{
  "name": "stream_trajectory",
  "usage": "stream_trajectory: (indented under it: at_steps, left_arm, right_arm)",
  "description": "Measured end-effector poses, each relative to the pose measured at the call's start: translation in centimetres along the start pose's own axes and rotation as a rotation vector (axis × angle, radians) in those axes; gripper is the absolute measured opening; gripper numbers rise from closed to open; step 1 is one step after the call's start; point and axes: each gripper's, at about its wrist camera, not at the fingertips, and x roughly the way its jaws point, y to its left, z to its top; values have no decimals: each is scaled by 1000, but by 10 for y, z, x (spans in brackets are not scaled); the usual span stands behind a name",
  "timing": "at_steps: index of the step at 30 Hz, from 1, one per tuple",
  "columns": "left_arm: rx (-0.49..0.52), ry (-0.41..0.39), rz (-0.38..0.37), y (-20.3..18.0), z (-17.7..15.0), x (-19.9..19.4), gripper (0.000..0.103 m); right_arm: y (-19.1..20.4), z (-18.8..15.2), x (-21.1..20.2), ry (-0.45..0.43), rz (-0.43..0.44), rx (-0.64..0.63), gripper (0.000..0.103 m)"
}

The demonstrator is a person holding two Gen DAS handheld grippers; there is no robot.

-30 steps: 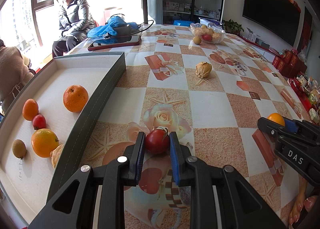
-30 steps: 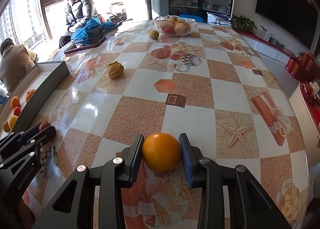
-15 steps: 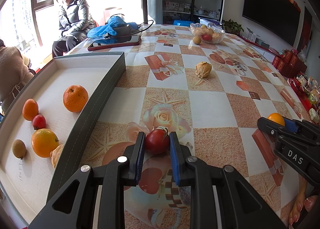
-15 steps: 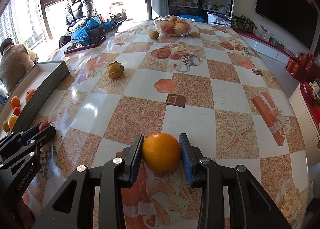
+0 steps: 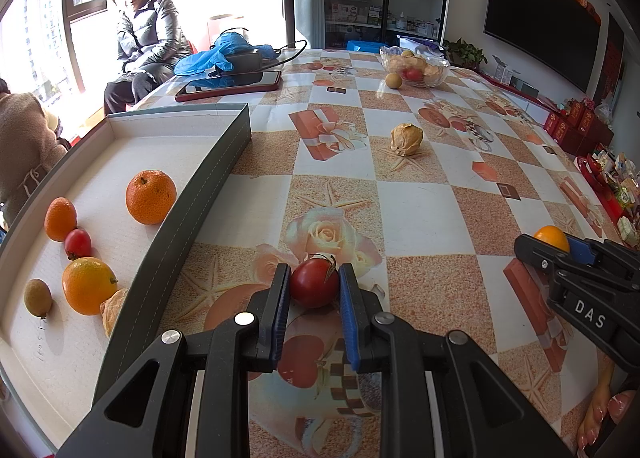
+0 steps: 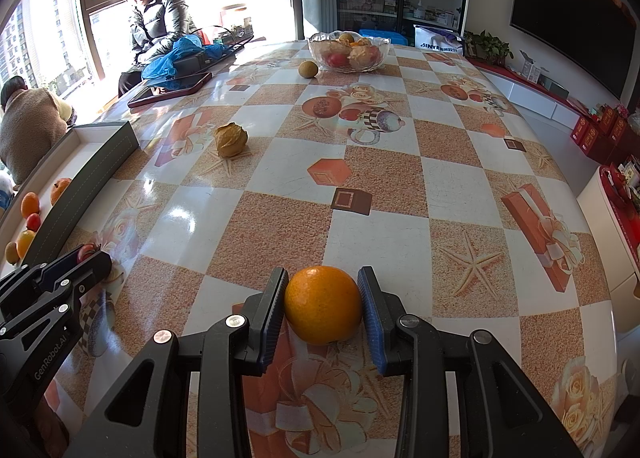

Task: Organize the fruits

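My left gripper (image 5: 314,290) is shut on a small red tomato (image 5: 314,282) that rests on the patterned tablecloth, just right of the grey-walled tray (image 5: 208,193). In that tray lie several fruits: a mandarin (image 5: 151,197), a smaller orange fruit (image 5: 60,218), a red tomato (image 5: 77,244), an orange (image 5: 88,285) and a kiwi (image 5: 37,298). My right gripper (image 6: 323,304) is shut on an orange (image 6: 323,304) near the table's front edge. A papery husked fruit (image 6: 230,141) lies loose mid-table.
A glass bowl (image 6: 347,51) of fruit stands at the far end, with a round brownish fruit (image 6: 308,69) beside it. A red-cased tablet (image 5: 230,85) and blue cloth (image 5: 224,53) lie at the far left. Two people sit by the window.
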Motion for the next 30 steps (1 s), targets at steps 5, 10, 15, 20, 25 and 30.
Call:
stream_trajectory:
  at_steps: [5, 10, 15, 20, 25, 30]
  left_arm:
    - [0, 0, 0, 0, 0, 0, 25]
    - [1, 0, 0, 0, 0, 0, 25]
    - [0, 0, 0, 0, 0, 0, 25]
    - [0, 1, -1, 0, 0, 0, 25]
    - [4, 24, -9, -3, 1, 0, 25]
    - [-24, 86, -80, 5, 6, -4, 26]
  right_arm:
    - [0, 0, 0, 0, 0, 0, 38]
    - [0, 0, 0, 0, -1, -1, 38]
    - [0, 0, 0, 0, 2, 1, 38]
    - [-4, 2, 1, 12, 24, 22, 38]
    - [-17, 5, -2, 47, 95, 79, 37]
    - [-29, 4, -6, 78, 142, 137, 37]
